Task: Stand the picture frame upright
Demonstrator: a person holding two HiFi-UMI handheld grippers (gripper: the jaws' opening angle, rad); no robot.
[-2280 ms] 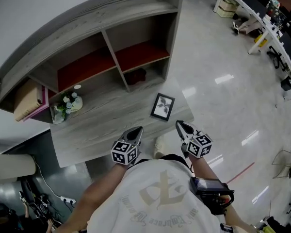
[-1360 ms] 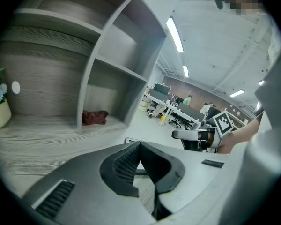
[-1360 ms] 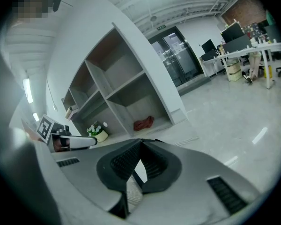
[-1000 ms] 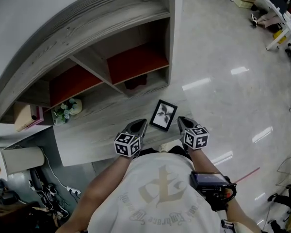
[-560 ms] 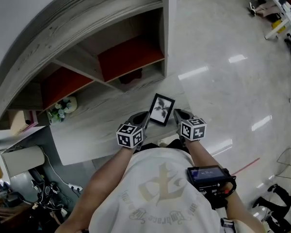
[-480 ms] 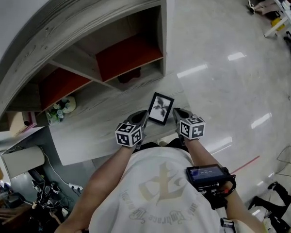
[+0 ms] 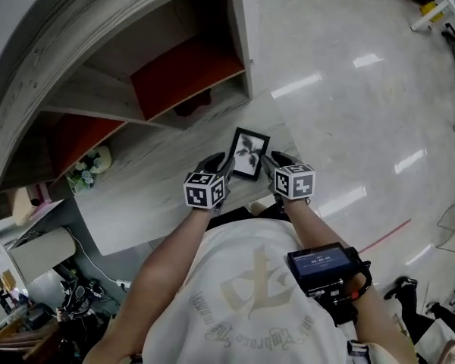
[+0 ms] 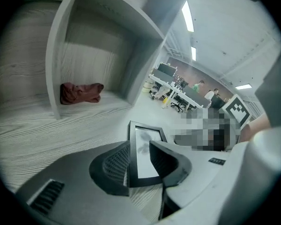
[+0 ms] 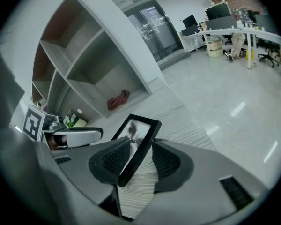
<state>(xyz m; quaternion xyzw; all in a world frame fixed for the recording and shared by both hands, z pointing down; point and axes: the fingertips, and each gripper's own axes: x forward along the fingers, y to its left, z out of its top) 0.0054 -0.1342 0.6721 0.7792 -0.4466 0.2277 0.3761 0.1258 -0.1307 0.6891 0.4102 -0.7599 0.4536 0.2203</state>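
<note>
Grey wood-grain desk (image 7: 159, 184): in the head view it carries the picture frame (image 7: 249, 155) near its front edge, apparently lying face up, so the task has not yet been done.
Head view, grippers: the left gripper (image 7: 226, 163) sits at the frame's left side and the right gripper (image 7: 267, 160) at its right, one per side, likely so the frame can be tipped up evenly without twisting.
Head view, shelf unit (image 7: 239, 44): it stands behind the frame, leaving bare desk on which to stand it.
Left gripper view, claw: the left gripper (image 8: 139, 145) has just been opening its jaws; they straddle the left rail of the picture frame (image 8: 147, 132), one jaw outside it and one over the glass, released rather than pinching.
Left gripper view, background: a red cloth (image 8: 81, 92) lies in a shelf compartment, well apart from the frame.
Right gripper view, claw: the right gripper (image 9: 141, 146) has also just been opening; the right rail of the picture frame (image 9: 139, 134) runs between its jaws with desk showing beside it, so nothing is gripped.
Judgement: both claws seem placed to close on opposite rails next.
</note>
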